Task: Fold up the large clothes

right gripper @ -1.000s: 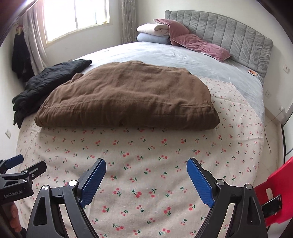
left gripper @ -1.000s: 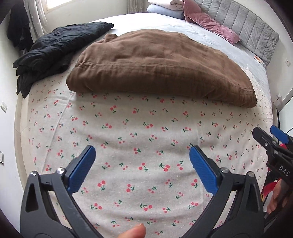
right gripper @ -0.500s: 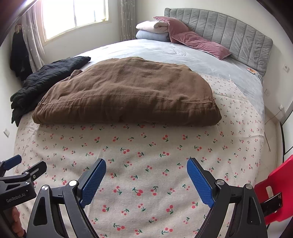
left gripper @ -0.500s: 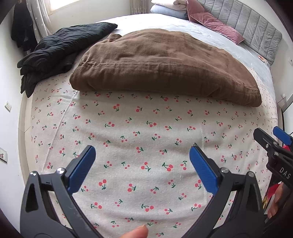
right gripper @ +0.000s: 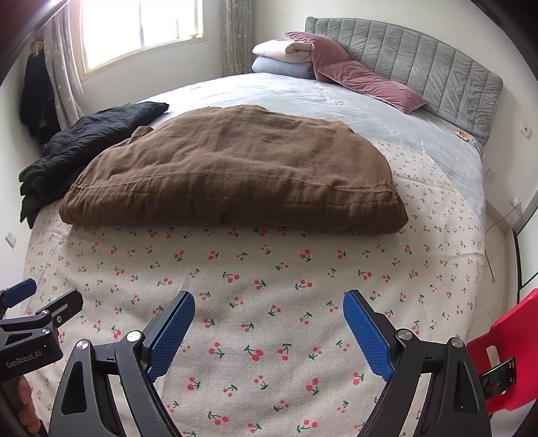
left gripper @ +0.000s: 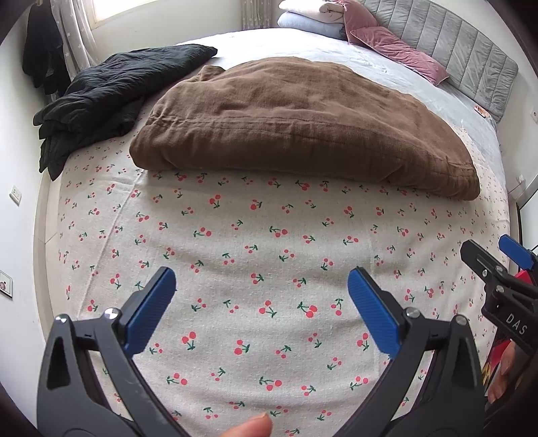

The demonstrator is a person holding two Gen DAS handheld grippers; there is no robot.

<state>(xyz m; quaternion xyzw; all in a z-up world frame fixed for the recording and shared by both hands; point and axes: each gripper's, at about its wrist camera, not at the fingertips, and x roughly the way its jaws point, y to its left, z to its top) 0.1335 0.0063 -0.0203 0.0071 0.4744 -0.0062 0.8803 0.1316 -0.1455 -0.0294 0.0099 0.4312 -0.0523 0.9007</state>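
Taking the brown garment (right gripper: 232,171) as the landmark, folded into a thick pad across the middle of the bed: to its left, touching its far left corner, lies a crumpled black garment (right gripper: 84,141) that runs to the bed's left edge. On the wall beyond that hangs a dark coat (right gripper: 35,97) beside the curtain (right gripper: 64,74) and window (right gripper: 141,30). The brown garment rests partly on the cherry-print sheet (right gripper: 269,285) and partly on the grey cover (right gripper: 336,104) behind it. Nearer the cameras than the brown garment, above bare cherry-print sheet, the left gripper (left gripper: 261,306) hovers with its blue fingers (left gripper: 149,311) spread wide and nothing between them; a fingertip (left gripper: 250,428) of the person shows at the bottom edge of the left wrist view. Just to the right of it, also in front of the brown garment, the right gripper (right gripper: 269,332) is likewise wide apart and empty, clear of the cloth. Behind and to the right of the brown garment sit folded blankets (right gripper: 285,57), two pink pillows (right gripper: 366,84) and the grey padded headboard (right gripper: 420,64). Low at the far right, off the bed, stands a red chair (right gripper: 507,349)
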